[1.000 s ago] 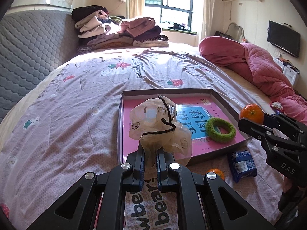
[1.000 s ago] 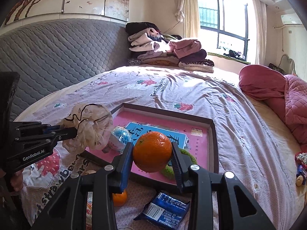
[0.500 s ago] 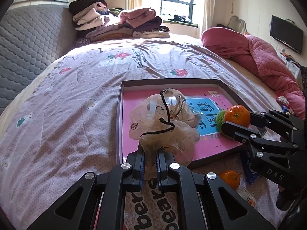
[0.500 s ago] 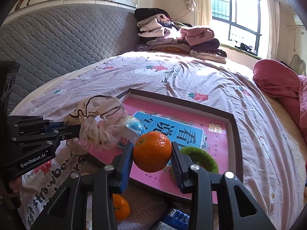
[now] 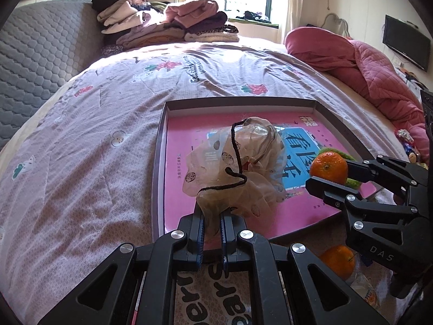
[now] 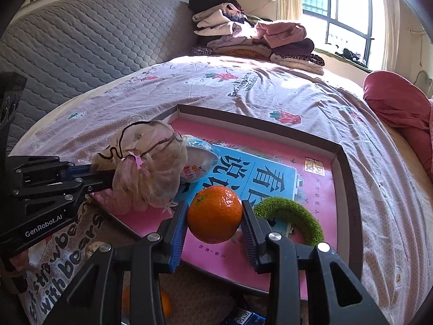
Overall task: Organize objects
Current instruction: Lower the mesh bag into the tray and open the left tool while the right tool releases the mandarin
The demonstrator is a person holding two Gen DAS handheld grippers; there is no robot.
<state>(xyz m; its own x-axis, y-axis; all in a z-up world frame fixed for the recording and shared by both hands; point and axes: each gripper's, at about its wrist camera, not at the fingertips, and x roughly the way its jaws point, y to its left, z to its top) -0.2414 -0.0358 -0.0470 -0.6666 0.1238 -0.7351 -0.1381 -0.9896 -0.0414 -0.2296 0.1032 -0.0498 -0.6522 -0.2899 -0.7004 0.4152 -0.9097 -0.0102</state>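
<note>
Two loads: crinkled bag (image 5: 238,168); round orange (image 6: 214,214)

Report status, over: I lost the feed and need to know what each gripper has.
Left gripper shut on crumpled plastic bag. Right gripper shut on orange. Both over the box lid. Green ring lies beside the orange's spot.

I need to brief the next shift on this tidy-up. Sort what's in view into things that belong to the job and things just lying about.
Part of the job:
- pink tray
- crumpled plastic bag in the left gripper
- orange in the right gripper
- green fuzzy ring in the tray
- second orange beside the tray

Just lying about:
- folded clothes pile
- red quilt
- wall television
</note>
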